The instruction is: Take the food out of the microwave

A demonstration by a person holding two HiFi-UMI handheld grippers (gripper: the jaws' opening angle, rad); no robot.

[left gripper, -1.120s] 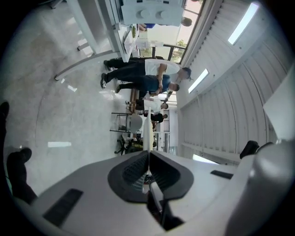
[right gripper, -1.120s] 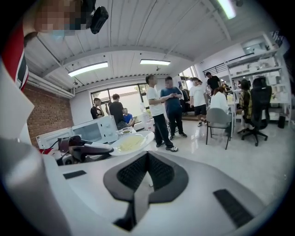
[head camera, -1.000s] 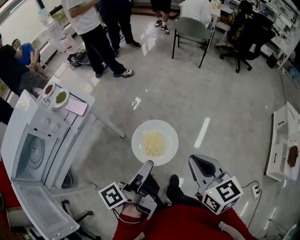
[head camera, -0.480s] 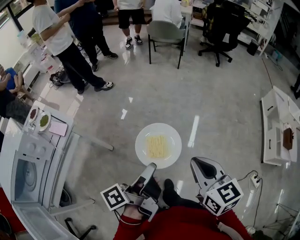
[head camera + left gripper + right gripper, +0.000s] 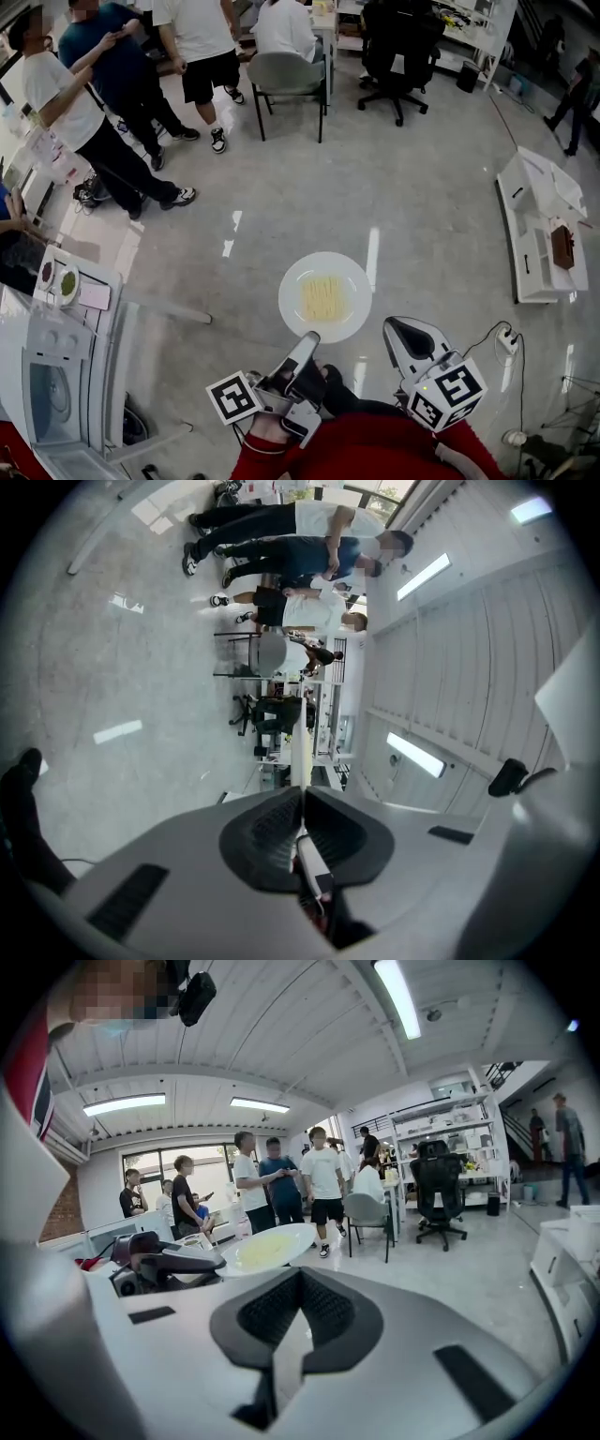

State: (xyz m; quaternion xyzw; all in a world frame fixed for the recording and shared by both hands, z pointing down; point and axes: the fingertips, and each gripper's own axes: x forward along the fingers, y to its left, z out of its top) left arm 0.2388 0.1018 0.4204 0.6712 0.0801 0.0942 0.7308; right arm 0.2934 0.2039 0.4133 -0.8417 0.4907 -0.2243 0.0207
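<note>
The food is already out of the oven. The round white plate of pale yellow noodles (image 5: 325,297) hangs over the glossy grey floor (image 5: 422,216) near the centre of the head view, well apart from the white microwave (image 5: 56,352) at the lower left edge, whose door seems to be hanging open.

The left gripper (image 5: 305,347) carries the plate alone. Its jaws are clamped on the near rim, and in the left gripper view the thin white edge of the plate (image 5: 300,752) runs straight out from between the closed black pads. The right gripper (image 5: 401,336) sits just beside the plate at the lower right and does not touch it. In the right gripper view its jaws are pressed together with nothing between them, and the plate (image 5: 267,1246) and the left gripper (image 5: 159,1265) show to the left of centre.

By these pictures the step in hand is the carry, after removal and before the plate is set down. No landing spot lies under the plate. The only bearing surface seen on that side is a low white shelf unit (image 5: 534,225) at the right edge, well apart.

The next move calls for keeping the plate level, since a single pinch on one rim leaves the far side unsupported and the noodles lie loose. It should then travel to a flat surface and be lowered until the base rests before the left jaws part. The free right gripper could steady the opposite rim.
</note>
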